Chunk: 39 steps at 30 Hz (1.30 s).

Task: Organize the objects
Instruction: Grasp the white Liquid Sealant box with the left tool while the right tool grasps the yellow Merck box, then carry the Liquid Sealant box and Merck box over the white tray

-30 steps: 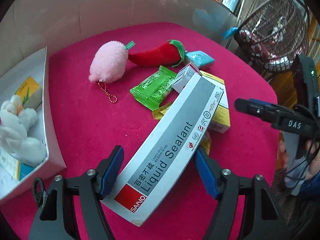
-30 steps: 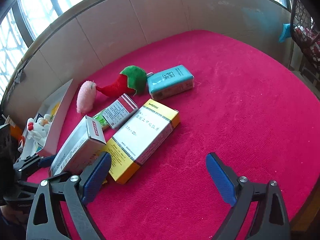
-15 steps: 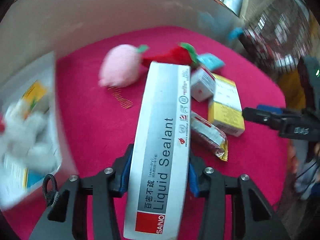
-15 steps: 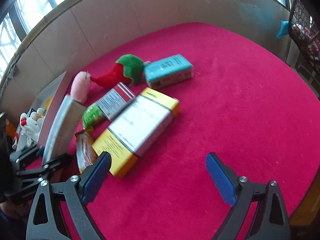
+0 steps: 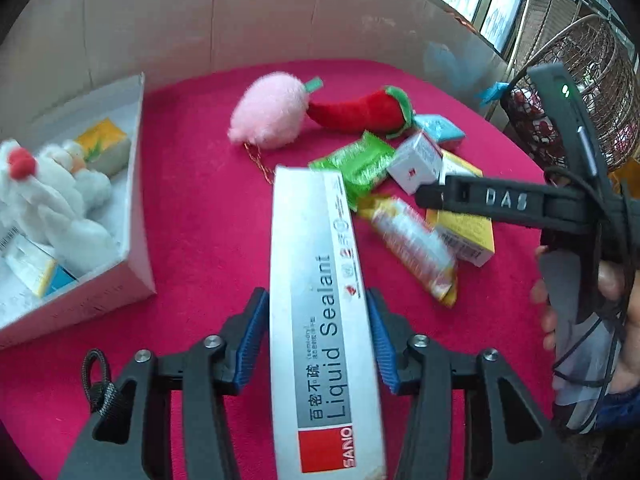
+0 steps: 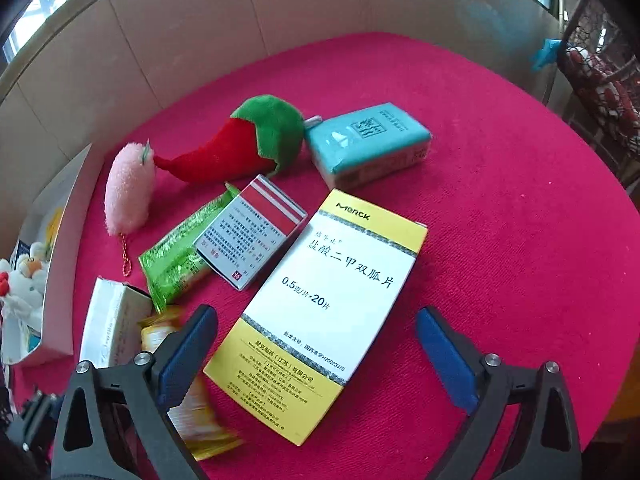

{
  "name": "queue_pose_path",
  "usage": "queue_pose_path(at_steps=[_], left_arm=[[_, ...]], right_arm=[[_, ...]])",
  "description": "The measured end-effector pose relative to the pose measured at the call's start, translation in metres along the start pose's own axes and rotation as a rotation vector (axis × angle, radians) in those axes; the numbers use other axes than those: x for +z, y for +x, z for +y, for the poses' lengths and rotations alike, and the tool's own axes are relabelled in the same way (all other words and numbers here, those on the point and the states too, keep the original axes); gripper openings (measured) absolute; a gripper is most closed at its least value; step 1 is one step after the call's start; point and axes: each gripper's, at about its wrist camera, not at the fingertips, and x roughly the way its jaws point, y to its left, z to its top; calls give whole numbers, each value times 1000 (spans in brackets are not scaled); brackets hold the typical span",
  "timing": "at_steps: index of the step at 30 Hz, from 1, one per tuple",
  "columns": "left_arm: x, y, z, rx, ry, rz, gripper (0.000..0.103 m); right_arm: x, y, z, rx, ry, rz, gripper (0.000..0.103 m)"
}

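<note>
Red cloth covers the round counter [image 6: 500,208], with a beige wall curving behind it and windows above. Closest in, the left tool [image 5: 316,340] has the long Liquid Sealant box [image 5: 320,320] between its blue pads; the jaws look to be easing open a touch, though the pads seem still pressed on the box sides, so it reads as held. So the step in hand looks like carrying that box off the pile. The right tool [image 6: 316,356] stands wide and empty, hovering over the near end of the yellow Merck box [image 6: 328,304], probably lined up as the next pick. A little further out sit the yellow snack packet [image 5: 412,248], the green packet [image 5: 356,164] and the small red-striped box [image 6: 250,236], then the pink plush [image 5: 268,110], the chili plush [image 6: 240,148] and the teal pack [image 6: 368,140]. Off to the left is the white tray [image 5: 136,208] already holding a white plush toy [image 5: 52,196]. Next move likely calls for swinging the sealant box left over the tray rim and lowering it flat.
</note>
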Motion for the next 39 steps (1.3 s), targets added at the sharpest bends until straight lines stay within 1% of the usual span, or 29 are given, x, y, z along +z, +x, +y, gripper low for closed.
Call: queue_pose_path(at_steps=[1, 3, 4, 5, 6, 8, 9, 10, 12, 14, 16, 17, 18, 19, 20, 21, 23, 24, 26, 28, 30, 32, 35, 39], left_arm=[[-1, 0, -2, 3, 3, -10, 53], [-3, 0, -5, 4, 12, -16, 61], [-4, 0, -8, 7, 24, -23, 63], [-8, -1, -12, 12, 46, -35, 68], [-11, -3, -15, 13, 64, -43, 76], [-14, -3, -24, 16, 105, -29, 85], [-14, -2, -26, 20, 115, -24, 87], [-14, -1, -29, 31, 129, -17, 88], [-15, 0, -32, 55, 146, -9, 89], [-14, 1, -35, 76, 147, -7, 89], [-14, 0, -35, 100, 128, -15, 83], [-14, -3, -35, 122, 116, -29, 67], [-14, -6, -34, 136, 101, -37, 45], [-12, -8, -31, 151, 67, -37, 42], [-11, -8, -28, 148, 42, -34, 42], [-12, -10, -26, 150, 22, -35, 42], [-12, -13, -26, 187, 4, -41, 42], [-12, -16, -28, 203, 2, -54, 42], [-13, -24, -32, 228, 3, -86, 42], [-12, -40, -36, 250, 1, -129, 42], [-9, -56, -39, 270, -2, -176, 42], [-4, -75, -41, 289, -12, -227, 42], [0, -101, -39, 315, -33, -288, 42], [-3, -119, -34, 331, -61, -326, 42]], right_arm=[[1, 1, 2, -9, -7, 0, 101], [2, 5, 7, -45, -37, -4, 101], [1, 6, 9, -59, -52, -7, 101], [0, 6, 12, -65, -77, -11, 101], [-2, 5, 12, -64, -93, -14, 101], [-9, 0, 8, -45, -129, -28, 97], [-13, -5, 3, -35, -142, -39, 90], [-16, -10, -2, -31, -146, -48, 77], [-21, -19, -17, -13, -141, -59, 62], [-25, -26, -32, 40, -117, -61, 62], [-30, -35, -46, 71, -99, -85, 61], [-32, -40, -52, 87, -95, -100, 61], [-34, -46, -57, 97, -94, -120, 61], [-36, -53, -61, 103, -94, -144, 61], [-34, -61, -70, 108, -96, -181, 61], [-30, -69, -68, 111, -98, -208, 61], [-22, -85, -73, 139, -106, -276, 61], [-17, -90, -68, 149, -112, -297, 61], [-22, -104, -67, 187, -128, -336, 61], [-21, -113, -61, 209, -151, -361, 61], [-20, -133, -62, 230, -173, -395, 61], [-16, -146, -47, 259, -190, -433, 61], [-13, -170, -35, 301, -215, -482, 61], [-15, -183, -7, 338, -264, -507, 61]])
